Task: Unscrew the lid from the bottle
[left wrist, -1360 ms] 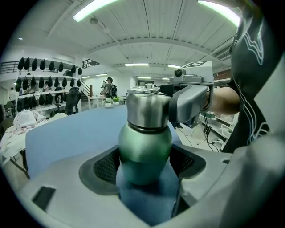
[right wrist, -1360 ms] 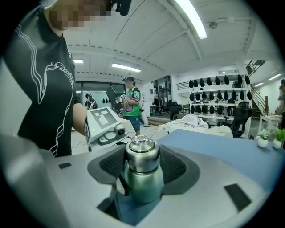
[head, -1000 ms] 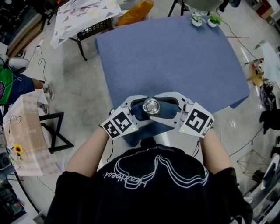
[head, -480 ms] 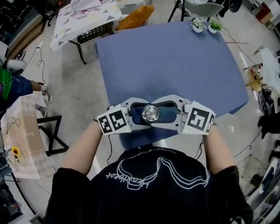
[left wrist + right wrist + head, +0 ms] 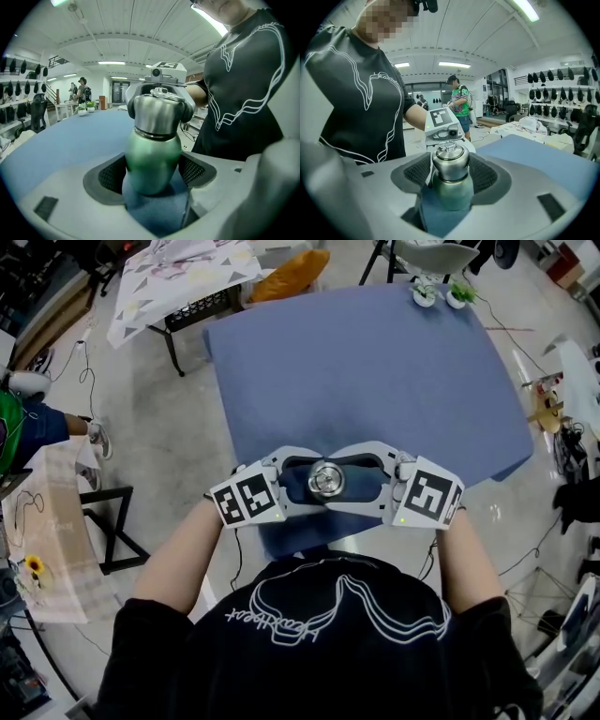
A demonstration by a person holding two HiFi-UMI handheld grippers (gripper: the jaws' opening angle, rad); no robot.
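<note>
- Upright at near edge of blue-clothed table (image 5: pixel 375 371), right in front of person (image 5: pixel 319 643): green bottle (image 5: pixel 152 164), steel lid (image 5: pixel 157 115) on top, dark ring showing where lid meets body
- Clamped on bottle's green belly: left gripper (image 5: pixel 152 173), reaching in from scene left; black ribbed pads (image 5: pixel 110 176) pressed on both sides, low on the body; blue cloth visible under bottle base
- Wrapped round lid: right gripper (image 5: pixel 450 174), reaching in from scene right; lid sitting between its two pads, both touching lid's sides as far as either gripper view shows; jaws just eased a bit wider, lid between them
- Seen from head view: both grippers facing each other across bottle, roughly level with one another, tips overlapping around it; lid top a shiny round disc dead centre between them
- Stacked grip: left low on body, right high on lid
- At far edge of table, well apart from bottle: two small potted plants (image 5: pixel 439 292)
- Beyond far left corner of table: second table with patterned white cloth (image 5: pixel 178 268)
</note>
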